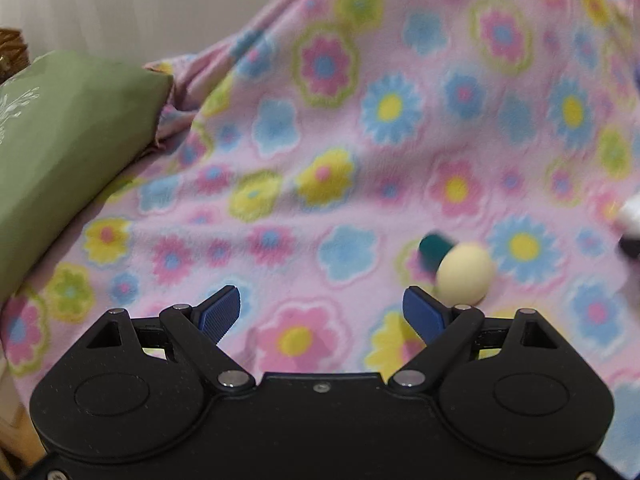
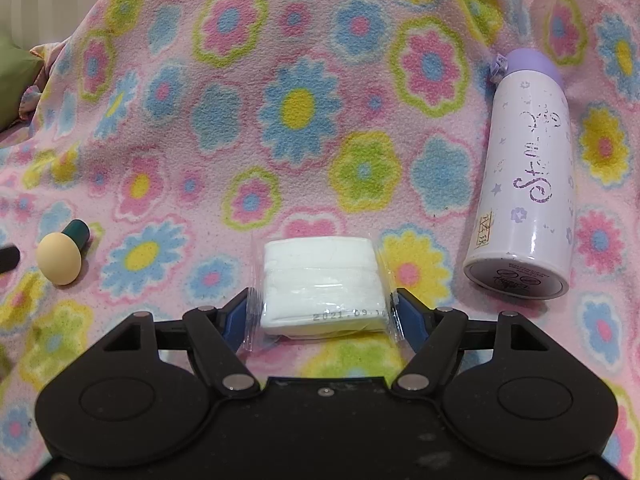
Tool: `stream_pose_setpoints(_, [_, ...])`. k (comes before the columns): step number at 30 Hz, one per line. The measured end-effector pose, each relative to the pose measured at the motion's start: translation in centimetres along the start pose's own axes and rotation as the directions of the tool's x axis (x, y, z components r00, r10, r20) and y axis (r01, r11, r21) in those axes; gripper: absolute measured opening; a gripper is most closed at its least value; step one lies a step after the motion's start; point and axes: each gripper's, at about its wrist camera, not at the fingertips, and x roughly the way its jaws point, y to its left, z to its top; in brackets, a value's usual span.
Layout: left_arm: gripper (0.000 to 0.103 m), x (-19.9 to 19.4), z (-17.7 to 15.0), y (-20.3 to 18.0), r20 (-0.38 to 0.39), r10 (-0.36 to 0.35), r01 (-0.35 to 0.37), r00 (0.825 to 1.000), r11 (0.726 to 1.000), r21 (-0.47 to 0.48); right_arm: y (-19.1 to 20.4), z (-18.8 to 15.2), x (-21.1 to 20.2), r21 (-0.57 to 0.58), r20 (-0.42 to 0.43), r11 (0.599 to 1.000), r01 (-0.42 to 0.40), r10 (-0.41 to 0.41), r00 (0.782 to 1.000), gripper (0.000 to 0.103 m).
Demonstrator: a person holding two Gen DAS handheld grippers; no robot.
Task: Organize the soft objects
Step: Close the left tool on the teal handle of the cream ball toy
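A white tissue pack (image 2: 320, 284) in clear wrap lies on the pink flowered blanket (image 2: 304, 120). My right gripper (image 2: 320, 312) has a finger on each side of the pack's near end, jaws wide and touching the wrap. A cream makeup sponge with a dark green handle (image 2: 60, 256) lies at the left; it also shows in the left wrist view (image 1: 464, 272), just ahead and right of my left gripper (image 1: 320, 312), which is open and empty above the blanket.
A lilac-capped white bottle (image 2: 528, 176) lies on its side at the right. A green pillow (image 1: 68, 152) rests at the blanket's left edge, with a wicker item (image 1: 12, 48) behind it. The left gripper's tip (image 2: 8, 258) shows at the left border.
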Motion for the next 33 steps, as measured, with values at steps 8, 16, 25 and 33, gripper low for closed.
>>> stream_pose_setpoints(8, [0.082,0.4,0.6,-3.1,-0.014,-0.062,0.063,0.998,0.991,0.120,0.0,0.0,0.0,0.000,0.002,1.000,-0.001,0.001,1.000,0.073])
stream_pose_setpoints(16, [0.082,0.8,1.6,-5.6,-0.002,-0.142,0.141,0.990,0.977,0.158,0.0,0.0,0.0,0.001,0.003,1.000,-0.002,0.002,1.000,0.073])
stream_pose_setpoints(25, [0.083,2.3,3.0,-5.6,-0.007,-0.227,0.225,0.974,0.963,0.147,0.1,0.0,0.0,0.002,0.004,1.000,-0.005,0.005,1.000,0.075])
stream_pose_setpoints(33, [0.079,4.0,4.0,-5.3,-0.019,-0.302,0.302,0.953,0.951,0.069,0.1,-0.1,0.0,0.004,0.006,1.000,-0.008,0.008,1.000,0.075])
